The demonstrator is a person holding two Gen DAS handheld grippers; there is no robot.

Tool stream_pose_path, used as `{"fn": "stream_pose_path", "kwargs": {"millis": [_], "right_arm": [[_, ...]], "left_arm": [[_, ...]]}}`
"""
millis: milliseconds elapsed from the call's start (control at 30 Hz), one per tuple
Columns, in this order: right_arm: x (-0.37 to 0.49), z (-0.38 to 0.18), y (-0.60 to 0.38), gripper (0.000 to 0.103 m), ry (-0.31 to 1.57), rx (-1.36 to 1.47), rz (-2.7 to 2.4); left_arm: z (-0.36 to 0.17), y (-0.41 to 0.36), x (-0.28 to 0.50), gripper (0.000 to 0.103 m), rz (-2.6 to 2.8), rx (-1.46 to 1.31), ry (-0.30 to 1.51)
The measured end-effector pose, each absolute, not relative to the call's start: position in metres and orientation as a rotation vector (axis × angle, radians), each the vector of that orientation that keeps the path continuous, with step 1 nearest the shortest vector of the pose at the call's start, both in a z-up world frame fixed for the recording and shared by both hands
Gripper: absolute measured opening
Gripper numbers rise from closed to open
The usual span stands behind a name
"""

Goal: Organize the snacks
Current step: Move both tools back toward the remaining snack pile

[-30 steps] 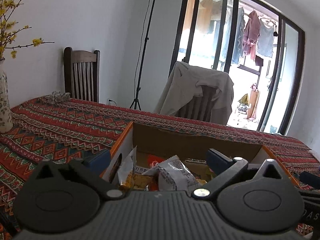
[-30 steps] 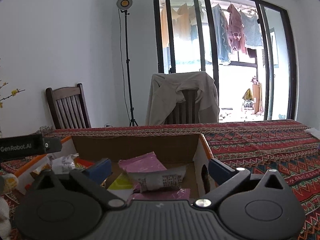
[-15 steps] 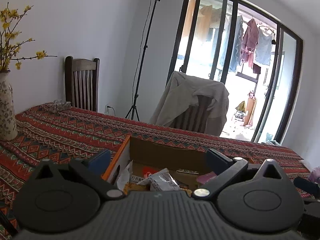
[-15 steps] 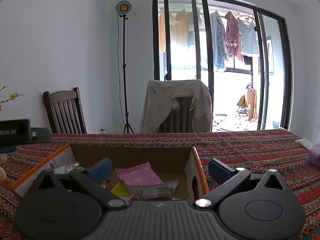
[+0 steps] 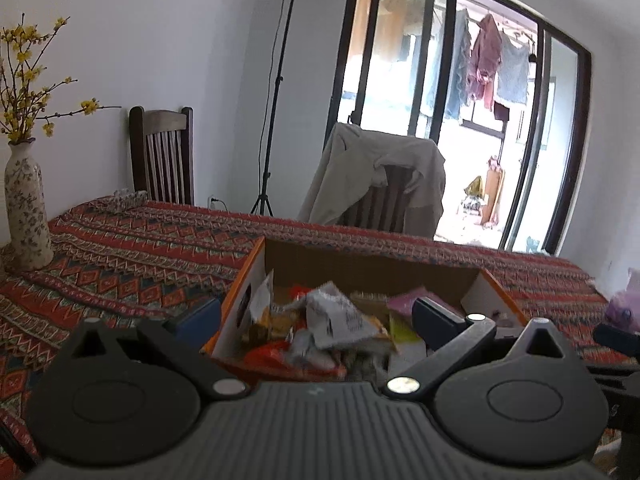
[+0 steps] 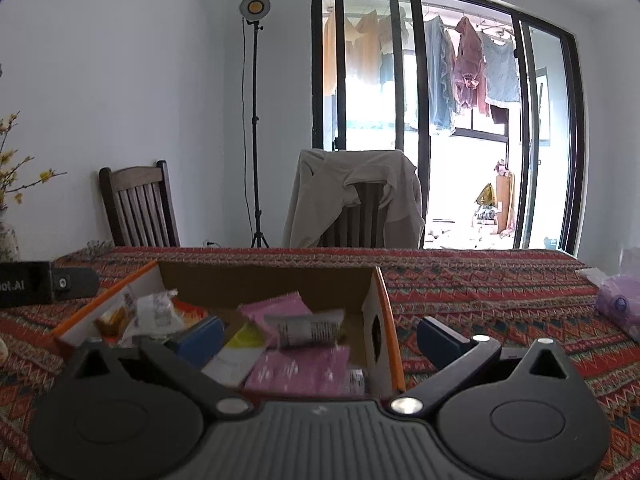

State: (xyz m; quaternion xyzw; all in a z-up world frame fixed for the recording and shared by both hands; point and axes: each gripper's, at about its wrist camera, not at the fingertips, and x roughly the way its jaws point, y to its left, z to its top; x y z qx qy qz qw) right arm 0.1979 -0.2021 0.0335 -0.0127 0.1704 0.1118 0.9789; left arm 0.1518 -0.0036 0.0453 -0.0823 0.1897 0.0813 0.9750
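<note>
An open cardboard box (image 5: 376, 270) with orange edges stands on the patterned tablecloth and holds several snack packets. In the left wrist view a crumpled white packet (image 5: 340, 316) and orange and red packets lie in it. In the right wrist view the box (image 6: 264, 284) holds pink packets (image 6: 296, 368), a yellow one and a white packet (image 6: 308, 326). My left gripper (image 5: 316, 318) is open and empty over the box's near left corner. My right gripper (image 6: 320, 336) is open and empty, straddling the box's right wall.
A flowered vase (image 5: 26, 204) with yellow blossoms stands at the table's left. Two chairs, one draped with a beige jacket (image 6: 352, 196), stand behind the table. A purple bag (image 6: 620, 306) lies at the right. The left gripper's body (image 6: 44, 284) shows at the left edge.
Both grippers have drawn back and risen from the box, so the box sits farther off and more of the table shows. Both stay open and empty.
</note>
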Motion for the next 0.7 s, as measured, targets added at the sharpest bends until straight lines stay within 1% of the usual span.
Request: {"fn": "stream_pose_path", "kwargs": {"millis": [200,700], "right_arm": [[0.172,0.023,-0.212,0.103,0.379,-0.033,0.223],[0.119,-0.010,-0.233,0.103,0.471,-0.073,0.210]], "left_arm": [[0.034,-0.013,0.131,0.103,0.140,-0.149,0.443],[-0.019,-0.037,0.092,0.103,0.048,-0.105,0.690]]}}
